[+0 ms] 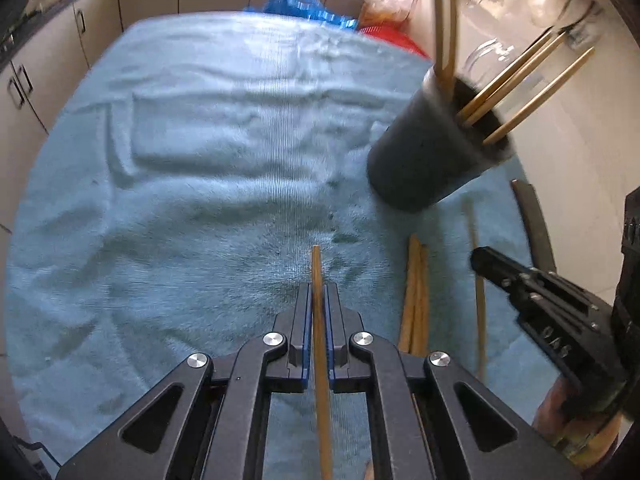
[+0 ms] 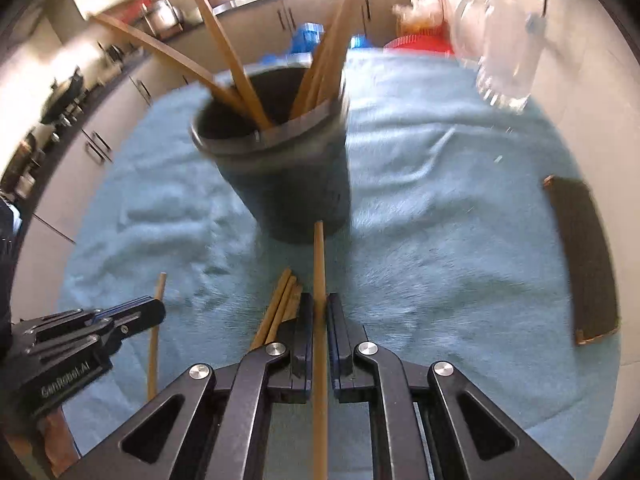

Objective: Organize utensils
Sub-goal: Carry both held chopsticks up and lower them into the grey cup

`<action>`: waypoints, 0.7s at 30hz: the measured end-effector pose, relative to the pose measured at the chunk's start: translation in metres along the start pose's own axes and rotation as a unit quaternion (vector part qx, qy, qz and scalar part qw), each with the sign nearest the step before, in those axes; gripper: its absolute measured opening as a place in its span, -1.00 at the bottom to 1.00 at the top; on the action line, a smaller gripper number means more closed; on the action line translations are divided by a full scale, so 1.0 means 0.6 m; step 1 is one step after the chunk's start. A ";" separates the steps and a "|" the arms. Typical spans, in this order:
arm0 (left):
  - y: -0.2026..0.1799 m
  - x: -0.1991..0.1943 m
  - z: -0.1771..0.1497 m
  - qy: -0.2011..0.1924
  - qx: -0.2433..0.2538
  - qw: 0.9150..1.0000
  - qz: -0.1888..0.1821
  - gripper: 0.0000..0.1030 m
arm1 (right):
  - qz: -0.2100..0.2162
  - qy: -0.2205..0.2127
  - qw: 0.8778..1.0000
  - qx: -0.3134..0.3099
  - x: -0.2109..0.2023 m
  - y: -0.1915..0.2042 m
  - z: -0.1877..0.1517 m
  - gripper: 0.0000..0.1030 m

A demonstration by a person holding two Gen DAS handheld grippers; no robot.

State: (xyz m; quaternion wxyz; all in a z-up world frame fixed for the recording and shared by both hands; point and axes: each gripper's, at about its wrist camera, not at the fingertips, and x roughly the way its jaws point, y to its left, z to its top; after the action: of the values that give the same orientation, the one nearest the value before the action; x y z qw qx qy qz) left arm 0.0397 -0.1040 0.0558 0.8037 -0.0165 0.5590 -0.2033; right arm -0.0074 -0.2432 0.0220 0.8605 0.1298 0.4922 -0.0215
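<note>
Left hand-held gripper (image 1: 319, 292): closed on one wooden chopstick (image 1: 320, 344), which runs lengthwise between the blue pads, its tip poking out beyond the fingertips above the towel (image 1: 200, 160).

Right hand-held gripper (image 2: 319, 304): closed on a second chopstick (image 2: 319, 320), held the same way, tip reaching toward the foot of the cup (image 2: 296, 188).

Cup: dark, round, upright on the towel, with several chopsticks (image 2: 224, 80) standing in it and leaning outward against the rim. In the left wrist view it stands up and to the right of the left hand-held gripper.

Loose chopsticks (image 2: 280, 304): a small bundle lying on the towel between the two hand-held grippers, just beside the right one.

Towel: light blue, rumpled, covering the tabletop.

Dark mat (image 2: 584, 260): flat rectangular piece with brown edging, on the towel at the far right of the right wrist view, well apart from the cup.

Clear glass jars (image 2: 508, 48): blurred, at the upper right edge of the towel.

Background: cabinet doors (image 1: 48, 64) with dark handles; blue (image 1: 296, 4) and red (image 2: 416, 42) objects beyond the towel's far edge.
</note>
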 end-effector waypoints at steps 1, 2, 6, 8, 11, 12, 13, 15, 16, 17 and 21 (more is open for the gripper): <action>-0.003 -0.020 -0.006 -0.012 0.003 1.000 -0.002 -0.90 | 0.005 -0.014 1.000 -0.001 -0.020 -0.004 -0.003 -0.87; -0.006 -0.034 -0.010 -0.022 0.006 1.000 -0.003 -0.90 | 0.011 -0.028 1.000 -0.002 -0.040 -0.009 -0.008 -0.87; -0.029 -0.098 -0.020 -0.067 0.022 0.997 -0.007 -0.90 | 0.023 -0.078 0.997 -0.010 -0.108 -0.010 -0.029 -0.87; -0.035 -0.137 -0.031 -0.094 0.031 0.995 -0.011 -0.90 | 0.025 -0.103 0.994 -0.014 -0.139 -0.009 -0.040 -0.87; -0.050 -0.173 -0.045 -0.124 0.047 0.991 -0.012 -0.90 | 0.022 -0.130 0.991 -0.024 -0.176 -0.007 -0.068 -0.87; -0.056 -0.186 -0.052 -0.136 0.055 0.989 -0.013 -0.90 | 0.021 -0.137 0.990 -0.027 -0.185 -0.005 -0.075 -0.87; -0.062 -0.197 -0.058 -0.145 0.062 0.987 -0.013 -0.90 | 0.020 -0.146 0.989 -0.030 -0.198 -0.003 -0.085 -0.87; -0.074 -0.214 -0.077 -0.164 0.080 0.983 -0.009 -0.90 | 0.020 -0.156 0.987 -0.034 -0.211 -0.004 -0.096 -0.87; -0.078 -0.217 -0.083 -0.170 0.085 0.982 -0.008 -0.90 | 0.021 -0.163 0.986 -0.034 -0.222 -0.004 -0.105 -0.87; -0.084 -0.228 -0.095 -0.179 0.095 0.979 -0.007 -0.90 | 0.022 -0.167 0.985 -0.034 -0.228 -0.004 -0.111 -0.87; -0.102 -0.261 -0.128 -0.205 0.119 0.971 -0.007 -0.90 | 0.025 -0.186 0.982 -0.039 -0.263 -0.006 -0.135 -0.87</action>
State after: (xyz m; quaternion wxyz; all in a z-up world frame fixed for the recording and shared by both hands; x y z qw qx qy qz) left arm -0.0946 -0.0905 0.1819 0.8958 0.0339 0.3540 -0.2666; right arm -0.1572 -0.2412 0.1167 0.9416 0.1020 0.3210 -0.0047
